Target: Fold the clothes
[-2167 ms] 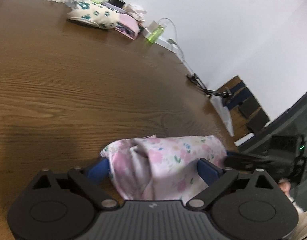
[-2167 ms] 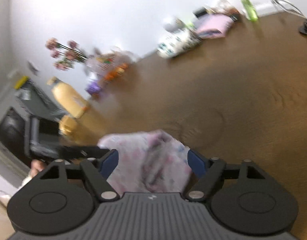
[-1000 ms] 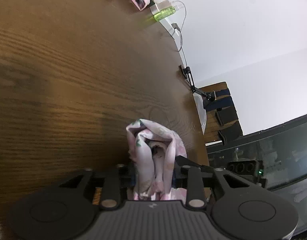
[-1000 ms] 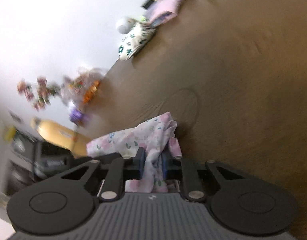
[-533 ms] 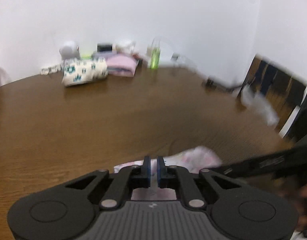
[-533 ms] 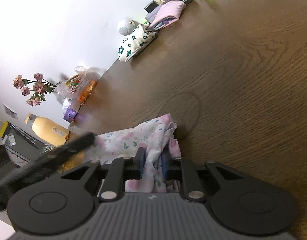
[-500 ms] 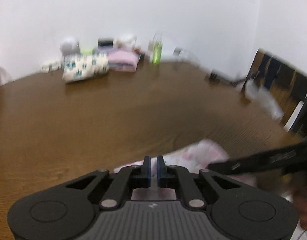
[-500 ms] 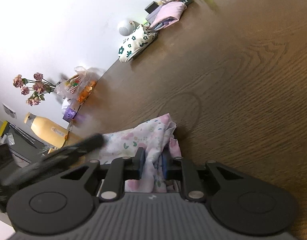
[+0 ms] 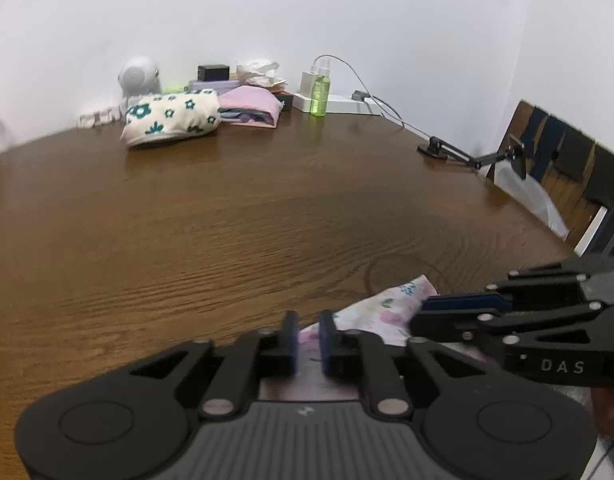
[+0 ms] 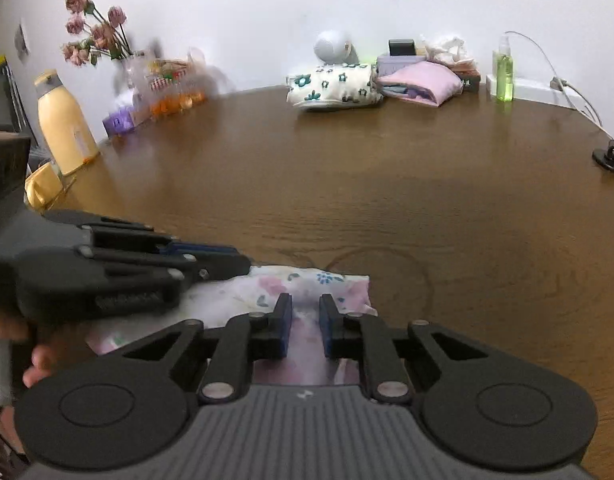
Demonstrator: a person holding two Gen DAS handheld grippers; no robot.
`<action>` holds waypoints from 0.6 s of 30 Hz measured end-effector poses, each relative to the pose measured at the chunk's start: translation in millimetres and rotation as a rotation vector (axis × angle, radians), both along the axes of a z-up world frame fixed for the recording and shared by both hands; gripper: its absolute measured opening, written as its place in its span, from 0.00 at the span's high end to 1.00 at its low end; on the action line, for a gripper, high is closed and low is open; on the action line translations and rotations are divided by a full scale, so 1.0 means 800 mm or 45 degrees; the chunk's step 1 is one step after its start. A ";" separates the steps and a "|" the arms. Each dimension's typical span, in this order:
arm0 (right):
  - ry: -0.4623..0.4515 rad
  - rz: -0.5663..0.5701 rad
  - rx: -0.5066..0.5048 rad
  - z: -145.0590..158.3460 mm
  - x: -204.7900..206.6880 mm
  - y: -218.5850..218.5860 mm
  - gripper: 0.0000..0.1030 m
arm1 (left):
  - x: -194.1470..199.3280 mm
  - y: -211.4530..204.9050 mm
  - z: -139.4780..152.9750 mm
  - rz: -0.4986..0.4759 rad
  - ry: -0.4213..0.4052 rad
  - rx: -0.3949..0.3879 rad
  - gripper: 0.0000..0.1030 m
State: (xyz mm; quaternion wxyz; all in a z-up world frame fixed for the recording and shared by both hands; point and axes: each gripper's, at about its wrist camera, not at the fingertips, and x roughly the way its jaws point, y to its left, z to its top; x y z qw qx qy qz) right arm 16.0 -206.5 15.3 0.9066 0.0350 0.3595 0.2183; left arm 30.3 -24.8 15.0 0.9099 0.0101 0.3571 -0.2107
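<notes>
Near the front edge of the wooden table, a small floral garment lies bunched, with both grippers working at it. The left gripper has its jaws opening, with a slim gap between the blue pads; pale cloth shows through the gap, but the view there is blurred and low, so whether the pads press on any fabric cannot be told for certain. Seen from the right wrist, it lies across the garment's left part. The right gripper has its jaws closing, a clear gap between the pads, and the floral cloth lies under and between them without visibly being pinched; it reads as released for the moment. Along the far edge sit a folded flowered bundle and a folded pink bundle, judged to be finished pieces.

The fold looks to be in its last stage, the garment already compact. The risk is that either set of closing or opening pads snags a loose layer and drags it, pulling the bundle apart as the hand lifts. The garment also sits close to the front edge, so a sideways tug could slide it off. With the two grippers just beside each other, a careless move could knock them together.
</notes>
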 end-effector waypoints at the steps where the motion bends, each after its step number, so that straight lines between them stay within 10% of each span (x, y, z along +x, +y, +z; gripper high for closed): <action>1: -0.006 -0.014 0.012 0.000 -0.002 -0.003 0.86 | 0.003 0.007 0.001 0.016 0.016 -0.016 0.74; 9: -0.115 -0.009 0.048 0.037 -0.029 -0.005 0.84 | -0.054 0.030 0.053 -0.011 -0.041 -0.190 0.77; 18: -0.238 -0.059 -0.206 -0.004 -0.063 0.029 0.84 | -0.057 -0.007 0.006 -0.029 -0.029 -0.022 0.78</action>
